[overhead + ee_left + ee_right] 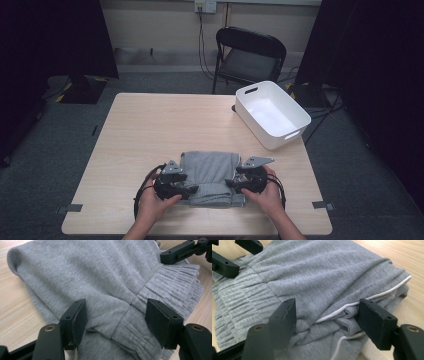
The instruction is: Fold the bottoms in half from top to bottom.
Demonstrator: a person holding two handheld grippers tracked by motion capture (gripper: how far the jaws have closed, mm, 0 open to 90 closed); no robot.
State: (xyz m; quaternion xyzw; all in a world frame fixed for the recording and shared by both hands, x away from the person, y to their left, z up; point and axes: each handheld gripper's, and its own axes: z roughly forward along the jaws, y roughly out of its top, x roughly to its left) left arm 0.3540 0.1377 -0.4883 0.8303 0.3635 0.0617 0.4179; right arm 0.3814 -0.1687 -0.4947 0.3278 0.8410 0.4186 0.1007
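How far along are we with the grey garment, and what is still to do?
Done: the grey sweatpants lie folded into a compact stack near the table's front edge. In hand: the left gripper and right gripper straddle its two ends, jaws apart around folded layers. Left, probably: grip, lift and carry it to the white bin, which looks empty.

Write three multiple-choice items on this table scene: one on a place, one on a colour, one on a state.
1. Where is the white bin?
A. far right corner of the table
B. near left corner
C. on the chair

2. What colour is the folded garment?
A. blue
B. grey
C. red

3. How does the left gripper stand?
A. shut flat on the wood
B. fingers apart over the garment's edge
C. inside the bin

Key: 1 A, the high view shows it there; 2 B, grey knit in every view; 3 B, cloth lies between its spread fingers.
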